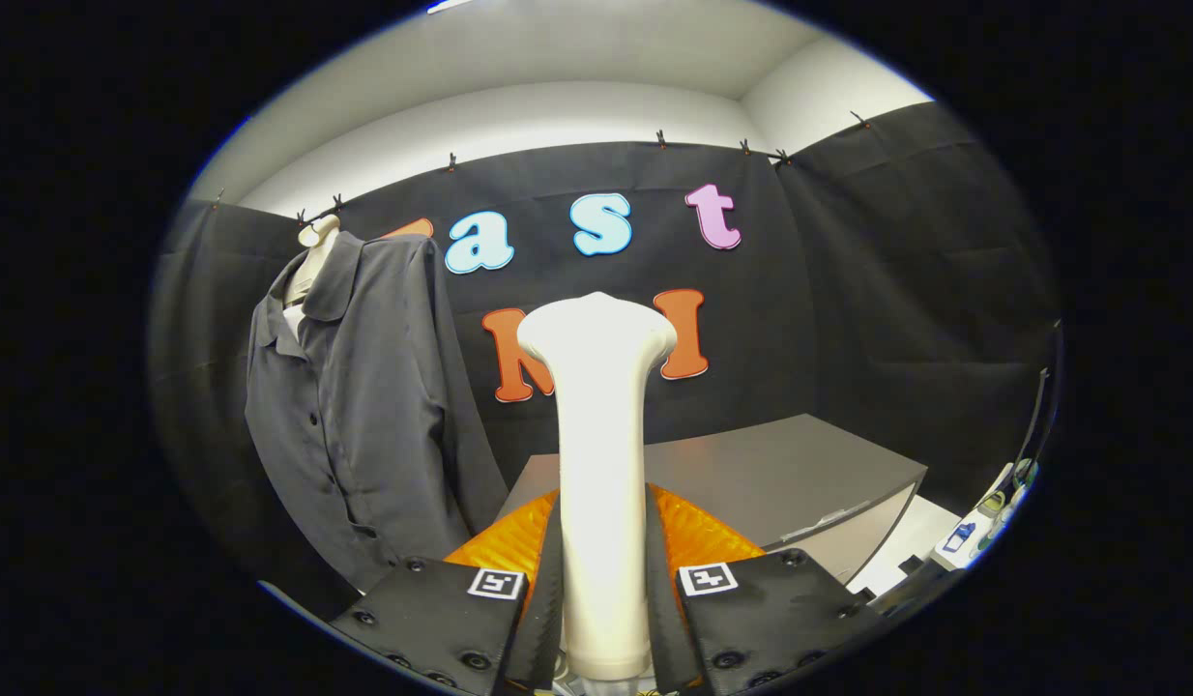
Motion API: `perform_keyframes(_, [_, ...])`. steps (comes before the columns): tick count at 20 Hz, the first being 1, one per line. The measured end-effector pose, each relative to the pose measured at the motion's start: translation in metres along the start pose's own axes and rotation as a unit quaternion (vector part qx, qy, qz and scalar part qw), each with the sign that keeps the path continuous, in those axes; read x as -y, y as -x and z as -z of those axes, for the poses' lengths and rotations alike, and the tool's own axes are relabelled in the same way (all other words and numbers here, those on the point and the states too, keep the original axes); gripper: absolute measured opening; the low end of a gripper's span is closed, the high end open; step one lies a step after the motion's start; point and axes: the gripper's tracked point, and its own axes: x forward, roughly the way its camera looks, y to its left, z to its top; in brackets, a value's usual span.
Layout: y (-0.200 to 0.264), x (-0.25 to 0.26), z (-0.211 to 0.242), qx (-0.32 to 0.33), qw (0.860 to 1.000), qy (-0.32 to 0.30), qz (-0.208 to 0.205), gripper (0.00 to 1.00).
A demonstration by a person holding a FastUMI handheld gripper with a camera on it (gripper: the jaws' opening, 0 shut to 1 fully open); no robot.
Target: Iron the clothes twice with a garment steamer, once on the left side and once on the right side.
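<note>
So the gripper (pixel 604 565) was clamped on the garment steamer (pixel 601 464), both fingers pressed against the sides of its pale handle. The steamer stood upright between the fingers, its shaft rising straight up out of the grip and flaring into a wide, rounded head well above the fingertips. You could only see the back of the head from there, so no telling what the front face looked like.

The shirt (pixel 360 406) was off to the left of the steamer and further ahead, not touching it. It was a dark grey button-up with a collar, hanging on a pale mannequin form (pixel 311 261) whose neck poked out of the open collar. The button line ran down the front and one sleeve hung down on the side closer to the steamer. There was a clear gap between the steamer head and the fabric, with the head sitting at about chest height of the shirt, to its right.

Straight beyond the fingers, behind the steamer shaft and to its right, was a grey cabinet (pixel 780 474) with a flat top and a long handle on its front. Further right, low down, some small bottles (pixel 974 527) sat on a white surface, too small to make out properly.
</note>
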Motion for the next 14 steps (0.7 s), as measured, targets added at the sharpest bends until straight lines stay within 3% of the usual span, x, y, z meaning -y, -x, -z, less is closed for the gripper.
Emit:
perform_keyframes(5, [0.047, -0.046, -0.02, 0.077, 0.997, 0.007, 0.028, 0.44])
perform_keyframes(14, [0.062, -0.214, -0.002, 0.092, 0.996, 0.02, -0.009, 0.44])
